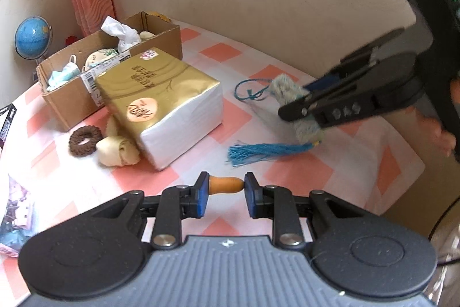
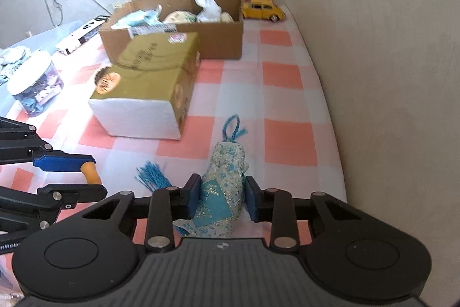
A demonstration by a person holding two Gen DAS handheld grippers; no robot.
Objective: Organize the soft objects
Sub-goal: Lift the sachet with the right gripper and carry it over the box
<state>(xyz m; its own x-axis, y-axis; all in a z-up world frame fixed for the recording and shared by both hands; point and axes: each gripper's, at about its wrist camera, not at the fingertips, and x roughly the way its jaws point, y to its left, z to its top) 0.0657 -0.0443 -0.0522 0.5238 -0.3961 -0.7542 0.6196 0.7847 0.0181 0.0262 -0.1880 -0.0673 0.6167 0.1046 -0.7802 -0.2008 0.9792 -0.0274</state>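
I hold both tools clamped: left gripper (image 1: 226,186) on an orange soft piece (image 1: 225,184), right gripper (image 2: 221,193) on a brocade sachet (image 2: 221,192), both near the cardboard box (image 2: 218,39), presumably their destination.

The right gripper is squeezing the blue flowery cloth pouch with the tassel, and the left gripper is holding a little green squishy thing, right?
Not quite. The small squishy piece in the left gripper is orange-brown, not green; the left wrist view shows it between the blue pads. The right gripper is indeed squeezing the blue flowery cloth pouch with the tassel.
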